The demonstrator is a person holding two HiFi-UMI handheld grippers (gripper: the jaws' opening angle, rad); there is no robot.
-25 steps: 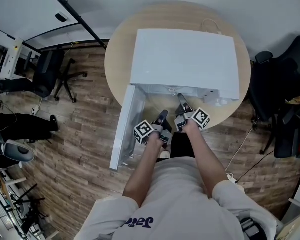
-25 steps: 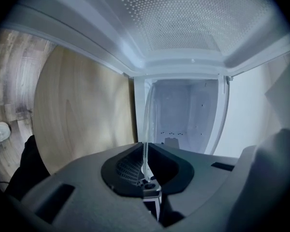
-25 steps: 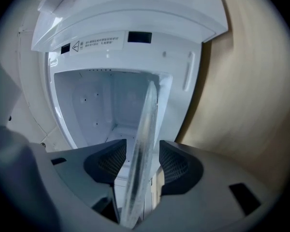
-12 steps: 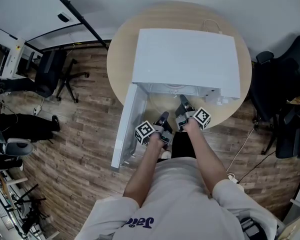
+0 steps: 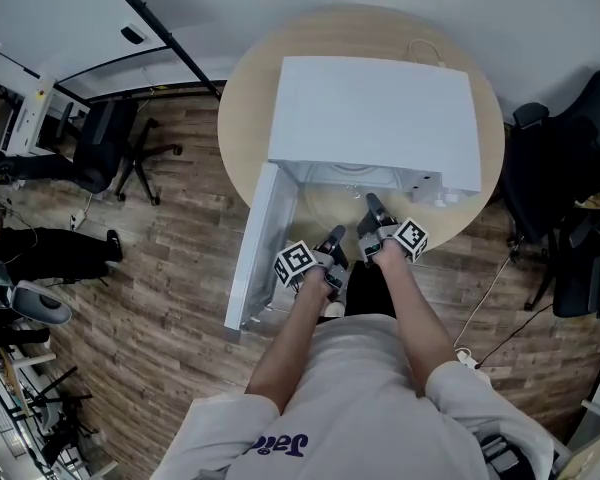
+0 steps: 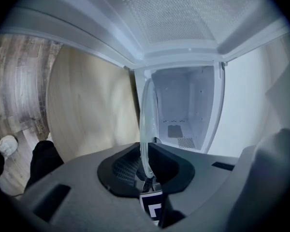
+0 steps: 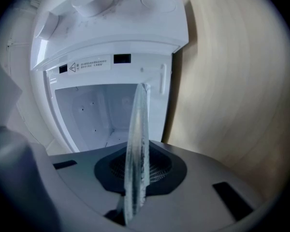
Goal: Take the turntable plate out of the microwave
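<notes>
The clear glass turntable plate (image 6: 146, 120) stands edge-on in both gripper views, at the mouth of the white microwave (image 5: 375, 118). My left gripper (image 5: 332, 240) is shut on the plate's rim, with the dark pads (image 6: 123, 170) pressed against the glass. My right gripper (image 5: 372, 208) grips the same plate (image 7: 137, 129) on the other side, and its jaws are closing the last bit onto the rim. The empty white cavity (image 7: 94, 115) lies behind the glass. In the head view the plate itself is too transparent to make out.
The microwave door (image 5: 260, 243) hangs open to the left of my left gripper. The microwave sits on a round wooden table (image 5: 245, 118) whose front edge is just under my hands. Office chairs (image 5: 105, 148) stand on the wooden floor at left and right.
Only the head view has shifted slightly. Both grippers stay at the microwave's mouth.
</notes>
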